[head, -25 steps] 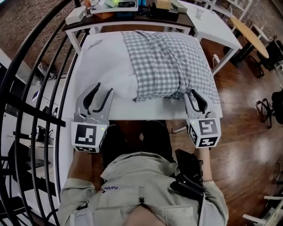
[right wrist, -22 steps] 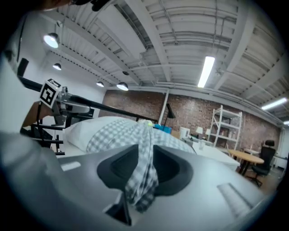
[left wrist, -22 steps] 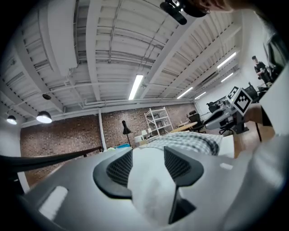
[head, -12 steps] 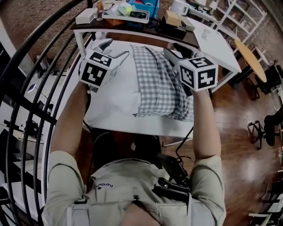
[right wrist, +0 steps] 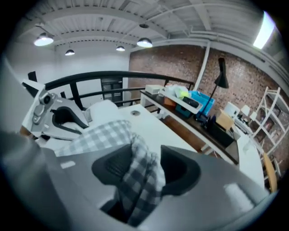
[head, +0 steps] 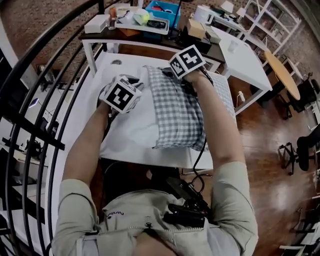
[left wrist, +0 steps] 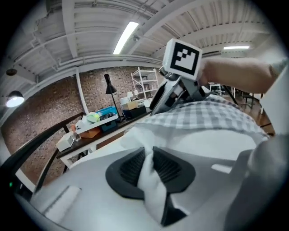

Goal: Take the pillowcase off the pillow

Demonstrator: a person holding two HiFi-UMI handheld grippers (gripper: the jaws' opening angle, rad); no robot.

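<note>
A white pillow lies on the white table, its right part in a grey checked pillowcase. My left gripper is at the pillow's far left corner. Its jaws have just been closing, and its pads pinch a fold of white pillow cloth. My right gripper is at the far end of the pillowcase. Its jaws have just been opening, and a bunch of checked cloth hangs loosely between them. Each gripper shows in the other's view: the right gripper and the left gripper.
A dark table with a blue bin and small items stands just beyond the white one. A black railing curves along the left. Another white table and a wood floor lie to the right.
Both grippers have travelled from the table's near edge to the pillow's far end. The left has gone from wide open to pinching white cloth; the right now has checked cloth between its jaws.
</note>
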